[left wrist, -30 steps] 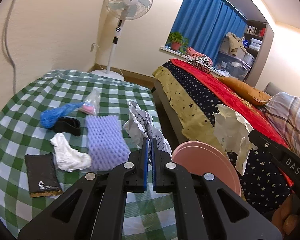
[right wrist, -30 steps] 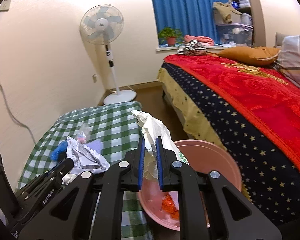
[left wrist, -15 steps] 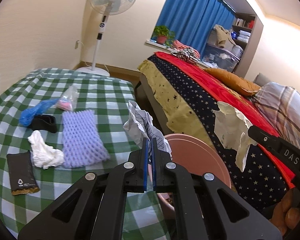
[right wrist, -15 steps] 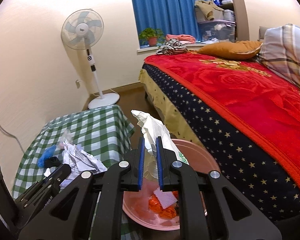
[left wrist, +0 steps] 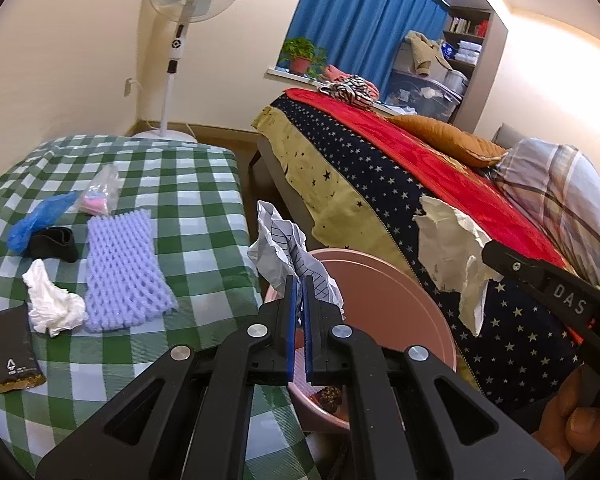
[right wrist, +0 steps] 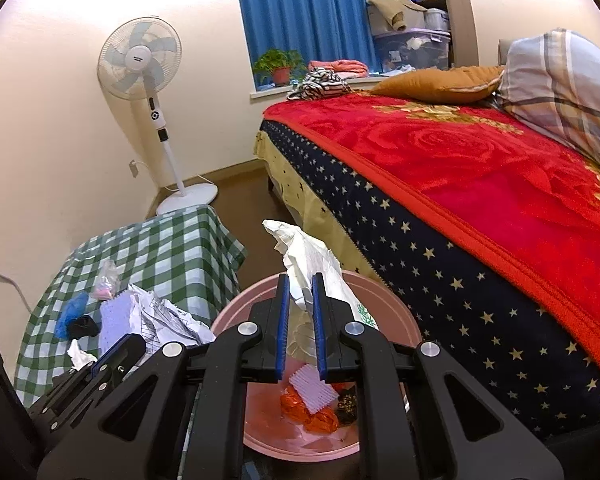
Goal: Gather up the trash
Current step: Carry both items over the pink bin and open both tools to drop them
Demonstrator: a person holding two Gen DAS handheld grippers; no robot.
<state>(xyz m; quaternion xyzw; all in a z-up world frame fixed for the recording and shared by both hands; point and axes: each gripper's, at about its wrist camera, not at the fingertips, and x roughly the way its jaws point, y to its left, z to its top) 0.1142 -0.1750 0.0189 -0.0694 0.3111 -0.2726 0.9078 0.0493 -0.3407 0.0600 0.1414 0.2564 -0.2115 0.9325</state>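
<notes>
Left wrist view: left gripper (left wrist: 298,304) clamped on a crumpled lined paper (left wrist: 288,252), held over the near rim of the pink bin (left wrist: 400,276), which sits between the table and the bed (left wrist: 380,168). Checked table (left wrist: 196,184) carries a purple foam net (left wrist: 120,268), white tissue (left wrist: 50,306), black wrapper (left wrist: 14,350) at the near edge, blue bag (left wrist: 36,218), black band (left wrist: 54,242) and clear pouch (left wrist: 100,192) further back. Right gripper's white paper (left wrist: 452,256) hangs over the bin's far side.

Right wrist view: right gripper (right wrist: 300,312) pinched on that white paper (right wrist: 312,264), jaws slightly apart around it, above the bin (right wrist: 384,312). Inside: orange wrappers (right wrist: 312,416), white ridged piece (right wrist: 314,388), dark clump (right wrist: 346,402). Standing fan (right wrist: 144,64) by the wall.
</notes>
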